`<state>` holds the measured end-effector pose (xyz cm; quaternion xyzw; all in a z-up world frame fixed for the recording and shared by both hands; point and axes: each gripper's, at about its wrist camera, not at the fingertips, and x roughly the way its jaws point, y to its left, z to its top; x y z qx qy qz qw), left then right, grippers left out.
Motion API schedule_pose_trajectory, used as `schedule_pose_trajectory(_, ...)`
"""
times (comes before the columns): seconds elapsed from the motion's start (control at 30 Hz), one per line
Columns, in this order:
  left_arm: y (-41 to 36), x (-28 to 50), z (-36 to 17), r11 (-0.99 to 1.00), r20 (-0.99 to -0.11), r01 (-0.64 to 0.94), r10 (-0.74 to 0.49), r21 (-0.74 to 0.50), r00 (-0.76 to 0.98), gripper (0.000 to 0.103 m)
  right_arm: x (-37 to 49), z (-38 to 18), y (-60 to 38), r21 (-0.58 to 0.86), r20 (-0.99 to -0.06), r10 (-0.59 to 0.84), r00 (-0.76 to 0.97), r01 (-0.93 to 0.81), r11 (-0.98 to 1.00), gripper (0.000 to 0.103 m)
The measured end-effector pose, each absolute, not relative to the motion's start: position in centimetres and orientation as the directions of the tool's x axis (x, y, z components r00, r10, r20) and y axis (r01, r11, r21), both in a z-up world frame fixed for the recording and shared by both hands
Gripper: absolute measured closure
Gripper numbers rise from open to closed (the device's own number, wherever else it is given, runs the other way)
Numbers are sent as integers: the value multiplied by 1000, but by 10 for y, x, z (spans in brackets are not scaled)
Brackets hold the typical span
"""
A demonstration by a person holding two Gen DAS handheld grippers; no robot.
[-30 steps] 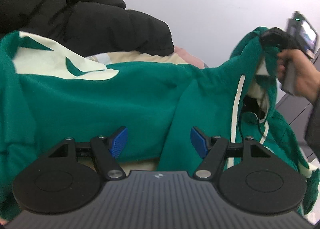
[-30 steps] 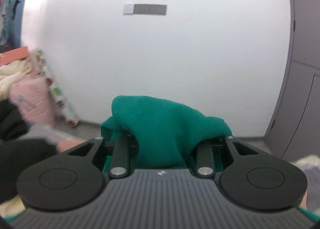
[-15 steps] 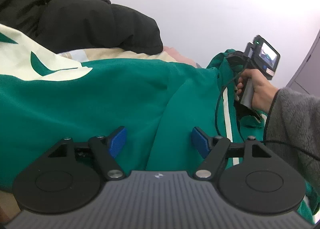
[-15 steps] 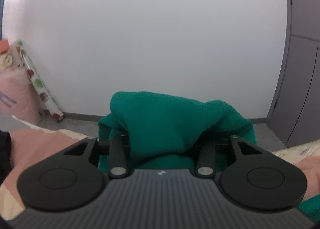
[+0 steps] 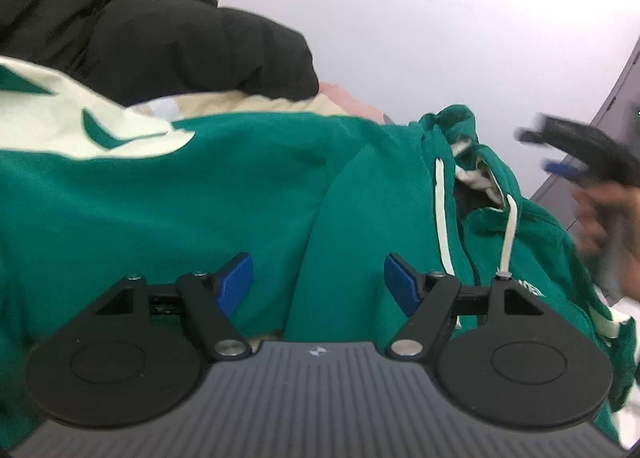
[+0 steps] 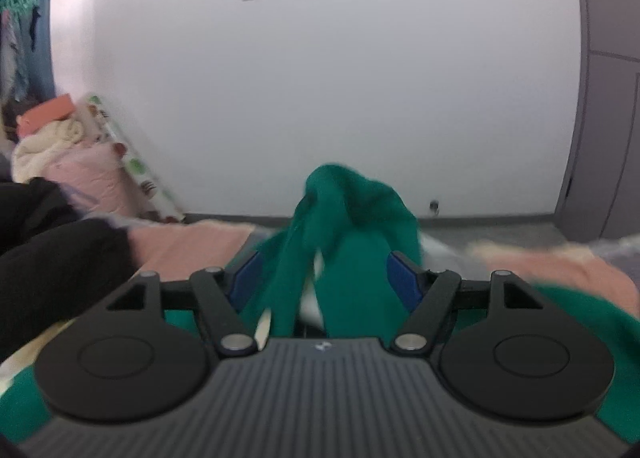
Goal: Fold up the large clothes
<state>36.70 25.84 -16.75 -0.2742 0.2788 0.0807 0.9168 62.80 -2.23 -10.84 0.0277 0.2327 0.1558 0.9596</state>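
Left gripper [image 5: 318, 278]: fingers spread wide above the green hoodie [image 5: 240, 194], gripping nothing. The hoodie spans the frame centre, with its hood [image 5: 472, 162] at centre right. Right gripper [image 6: 322, 278]: fingers opening, with a bunched fold of hoodie [image 6: 352, 226] standing between them. A black jacket [image 5: 160, 30] lies beyond, upper left.

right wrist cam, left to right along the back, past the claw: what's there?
Black jacket → pink bundle with cream cloth on top → patterned roll leaning on the wall → raised green hoodie fabric → grey cabinet doors.
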Motion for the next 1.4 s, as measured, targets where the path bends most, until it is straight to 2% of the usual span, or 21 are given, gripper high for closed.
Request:
schedule_pose_trajectory(0.27, 237, 319, -150, 855, -635, -300, -44, -423, 771, 26, 472, -94, -118, 98, -563, 261, 784, -251, 963, 32)
schedule_pose_trajectory(0.43, 214, 283, -149, 870, -702, -333, -20, -363, 712, 26, 413, -109, -192, 32, -734, 146, 664, -181, 983, 32)
schedule_pose_trajectory(0.63, 209, 259, -150, 875, -761, -406, 70, -264, 645, 26, 392, -136, -275, 163, -867, 221, 447, -164, 973, 32)
schedule_pose_trajectory(0.83, 208, 244, -166, 843, -805, -465, 67, -270, 589, 26, 388, -167, -306, 232, -906, 267, 329, -142, 962, 32)
schedule_pose_trajectory(0.93, 206, 238, -167, 838, -804, -475, 76, -270, 590, 26, 386, -184, -290, 186, -924, 252, 288, -239, 953, 33)
schedule_pose_trajectory(1.13, 214, 232, -169, 804, -805, -518, 86, -291, 587, 26, 389, -206, -263, 203, -932, 272, 242, -275, 940, 29)
schedule_pose_trajectory(1.23, 218, 230, -170, 794, -804, -520, 68, -315, 590, 27, 383, -214, -248, 145, -933, 226, 281, -281, 949, 30)
schedule_pose_trajectory(1.3, 218, 229, -171, 793, -805, -516, 55, -324, 590, 27, 377, -216, -236, 93, -932, 192, 306, -311, 946, 37)
schedule_pose_trajectory(1.37, 216, 228, -171, 794, -806, -511, 46, -329, 590, 28, 374, -210, -232, 87, -926, 201, 320, -337, 938, 70)
schedule_pose_trajectory(1.4, 214, 227, -170, 797, -804, -503, 36, -335, 593, 28, 371, -205, -231, 84, -923, 203, 327, -343, 936, 79)
